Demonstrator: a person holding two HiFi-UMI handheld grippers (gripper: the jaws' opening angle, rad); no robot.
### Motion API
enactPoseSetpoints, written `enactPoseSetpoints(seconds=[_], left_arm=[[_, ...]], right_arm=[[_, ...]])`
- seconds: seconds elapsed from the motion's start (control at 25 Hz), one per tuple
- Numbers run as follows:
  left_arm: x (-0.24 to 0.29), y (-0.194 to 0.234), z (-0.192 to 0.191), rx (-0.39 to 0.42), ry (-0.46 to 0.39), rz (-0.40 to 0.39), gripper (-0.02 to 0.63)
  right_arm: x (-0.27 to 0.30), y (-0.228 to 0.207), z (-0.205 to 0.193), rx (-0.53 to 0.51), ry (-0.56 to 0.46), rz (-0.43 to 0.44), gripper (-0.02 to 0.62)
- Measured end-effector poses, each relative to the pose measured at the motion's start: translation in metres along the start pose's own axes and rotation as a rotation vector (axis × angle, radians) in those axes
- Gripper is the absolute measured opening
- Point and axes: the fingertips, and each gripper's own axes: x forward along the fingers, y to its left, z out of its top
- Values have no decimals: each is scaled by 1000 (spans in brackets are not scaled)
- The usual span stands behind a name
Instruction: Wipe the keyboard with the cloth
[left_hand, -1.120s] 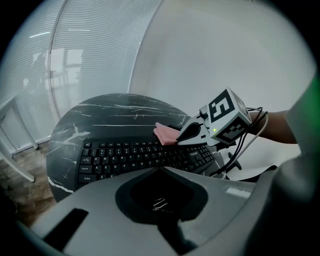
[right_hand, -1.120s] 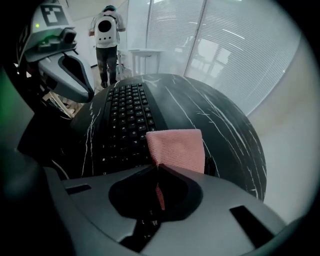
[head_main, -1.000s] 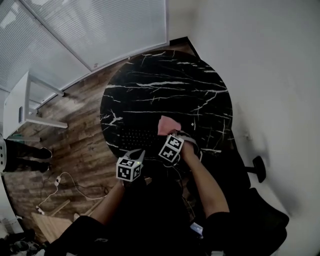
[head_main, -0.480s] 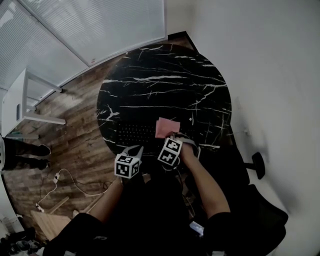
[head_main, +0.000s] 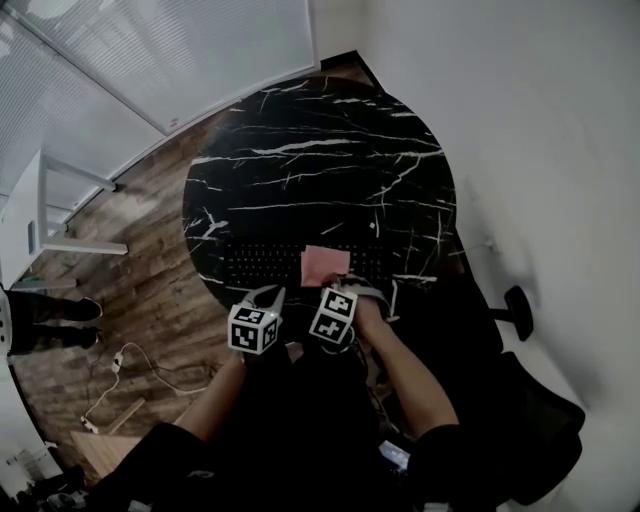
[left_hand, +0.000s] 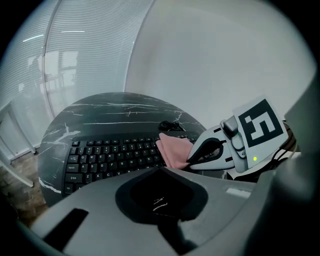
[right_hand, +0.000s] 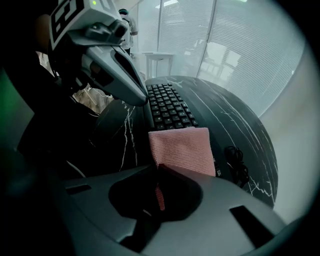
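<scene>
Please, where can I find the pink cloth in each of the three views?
Head view: pink cloth at centre, lying on the keyboard.
Left gripper view: pink cloth right of centre, on the keyboard's right part.
Right gripper view: pink cloth at centre, covering the keyboard's near end.
Shared landmark: the black keyboard under it.

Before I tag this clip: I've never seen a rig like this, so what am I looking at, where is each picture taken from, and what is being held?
There is no robot here. A person holds a two-jaw gripper in each hand, and the marker cubes are part of them. The top-down picture comes from a head camera; the other two cameras ride on the grippers. On the round black marble table lies a black keyboard. The right gripper is shut on a pink cloth lying over the keys. The left gripper is shut on nothing.
</scene>
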Motion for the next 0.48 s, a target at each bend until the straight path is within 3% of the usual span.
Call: enactPoseSetpoints(seconds=[0.48], left_arm=[[6, -5, -6, 26, 14, -10, -2]], right_arm=[[7, 34, -11, 19, 6, 12, 3]])
